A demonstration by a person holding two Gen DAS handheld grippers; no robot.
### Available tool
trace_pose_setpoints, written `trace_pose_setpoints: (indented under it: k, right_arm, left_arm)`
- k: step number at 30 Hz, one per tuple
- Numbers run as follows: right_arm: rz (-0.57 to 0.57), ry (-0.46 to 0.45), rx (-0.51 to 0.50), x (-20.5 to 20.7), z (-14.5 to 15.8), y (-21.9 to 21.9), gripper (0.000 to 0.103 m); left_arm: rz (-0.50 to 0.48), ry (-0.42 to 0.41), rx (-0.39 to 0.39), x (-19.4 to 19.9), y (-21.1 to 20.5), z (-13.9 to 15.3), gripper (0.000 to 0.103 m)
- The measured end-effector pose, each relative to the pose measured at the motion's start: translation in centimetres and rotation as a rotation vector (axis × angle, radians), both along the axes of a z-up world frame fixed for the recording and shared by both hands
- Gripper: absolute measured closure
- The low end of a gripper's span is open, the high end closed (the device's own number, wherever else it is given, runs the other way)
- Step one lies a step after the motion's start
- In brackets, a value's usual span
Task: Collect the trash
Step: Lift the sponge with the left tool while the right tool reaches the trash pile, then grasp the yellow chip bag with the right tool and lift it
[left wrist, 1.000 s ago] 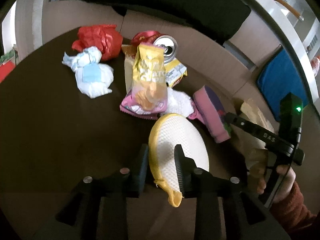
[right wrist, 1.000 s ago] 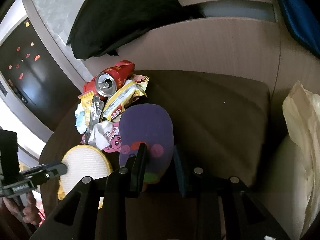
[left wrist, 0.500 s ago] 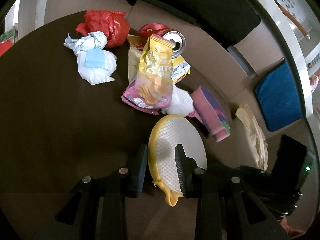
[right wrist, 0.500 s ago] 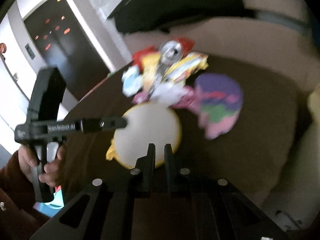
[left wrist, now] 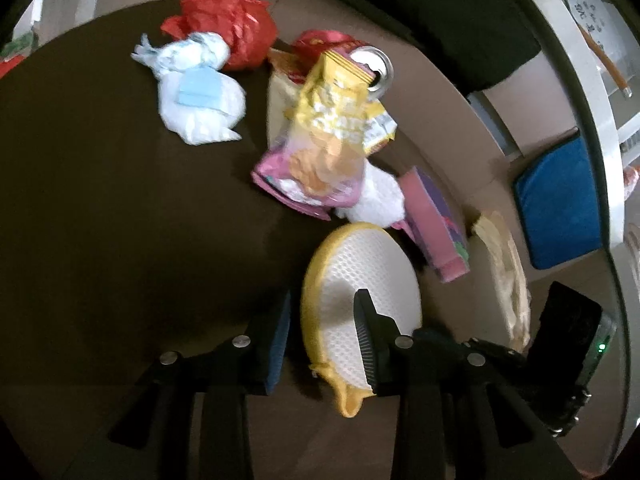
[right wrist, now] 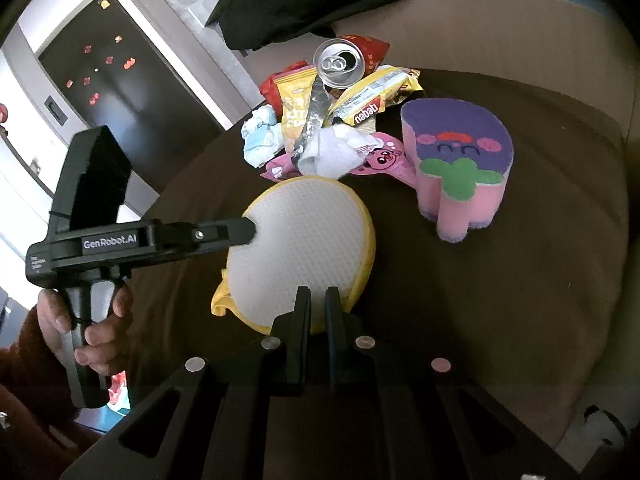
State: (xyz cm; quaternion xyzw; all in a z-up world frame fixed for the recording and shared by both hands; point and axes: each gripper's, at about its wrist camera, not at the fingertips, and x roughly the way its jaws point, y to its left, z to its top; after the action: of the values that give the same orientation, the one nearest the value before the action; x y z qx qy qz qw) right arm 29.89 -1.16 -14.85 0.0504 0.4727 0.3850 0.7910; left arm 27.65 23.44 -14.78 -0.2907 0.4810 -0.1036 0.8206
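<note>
A round white mesh pad with a yellow rim (right wrist: 304, 240) lies tilted on the dark brown table (left wrist: 100, 220). My right gripper (right wrist: 317, 290) is shut on its near rim. My left gripper (left wrist: 323, 294) straddles the pad's (left wrist: 360, 272) opposite edge. Its jaws are opening, and a gap shows between the left finger (left wrist: 280, 320) and the rim. Behind the pad sits a heap of trash: a yellow chip bag (left wrist: 332, 120), a red can (right wrist: 338, 64), a white tissue (right wrist: 336, 148), wrappers (right wrist: 368, 108) and a pink wrapper (right wrist: 384, 158).
A pink and purple sponge (right wrist: 460, 160) stands right of the pad. A white tied bundle with a blue mask (left wrist: 200, 100) and a red crumpled bag (left wrist: 232, 32) lie at the far left. A beige bag (left wrist: 504, 272) hangs off the table's right edge, near a blue cushion (left wrist: 560, 200).
My right gripper swung left from the purple sponge to the round pad and closed on its near rim. My left gripper's jaws widened and came off the pad's edge.
</note>
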Motion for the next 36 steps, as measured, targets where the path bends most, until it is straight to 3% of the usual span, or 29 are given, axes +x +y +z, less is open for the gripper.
trace_pose_setpoints:
  k: [3, 5, 8, 9, 13, 17, 22, 23, 27, 33, 36]
  right_arm:
    - [-0.002, 0.004, 0.009, -0.2, -0.1, -0.4, 0.098]
    - [-0.006, 0.006, 0.012, -0.4, -0.1, -0.6, 0.097]
    - [-0.019, 0.013, 0.018, -0.2, -0.3, -1.1, 0.095]
    - [-0.024, 0.012, 0.016, -0.2, -0.2, -1.3, 0.091]
    - [-0.054, -0.019, 0.015, -0.4, 0.5, -2.1, 0.091]
    - [-0.069, -0.128, -0.030, 0.0, 2.7, -1.2, 0.080]
    - [-0.036, -0.247, -0.065, 2.1, 5.4, 3.2, 0.079]
    - [-0.033, -0.259, -0.055, 2.7, 5.8, 4.2, 0.079]
    - [-0.051, -0.243, -0.029, 5.4, 5.8, 7.4, 0.076]
    - [-0.105, -0.229, -0.152, 8.5, 3.2, 11.8, 0.074]
    - [-0.092, -0.197, -0.149, 9.3, 2.2, 13.1, 0.073]
  left_arm:
    - [-0.034, 0.008, -0.066, 0.0, -0.8, 0.2, 0.070]
    - [-0.063, -0.005, -0.064, 0.0, -1.6, 0.8, 0.070]
    - [-0.074, -0.054, 0.009, -0.2, -2.7, 2.2, 0.085]
    - [-0.073, -0.071, 0.037, -0.3, -3.0, 2.7, 0.087]
    - [-0.045, -0.147, 0.092, -1.1, -2.8, 4.8, 0.089]
    - [0.062, -0.267, 0.179, -2.9, -0.2, 8.2, 0.089]
    - [0.277, -0.389, 0.397, -5.7, 4.2, 11.8, 0.089]
    - [0.293, -0.395, 0.412, -5.9, 4.9, 11.9, 0.089]
    - [0.344, -0.383, 0.376, -6.6, 7.8, 11.4, 0.089]
    - [0.367, -0.327, 0.332, -7.2, 10.5, 8.7, 0.089]
    - [0.386, -0.314, 0.325, -7.6, 11.2, 7.9, 0.089]
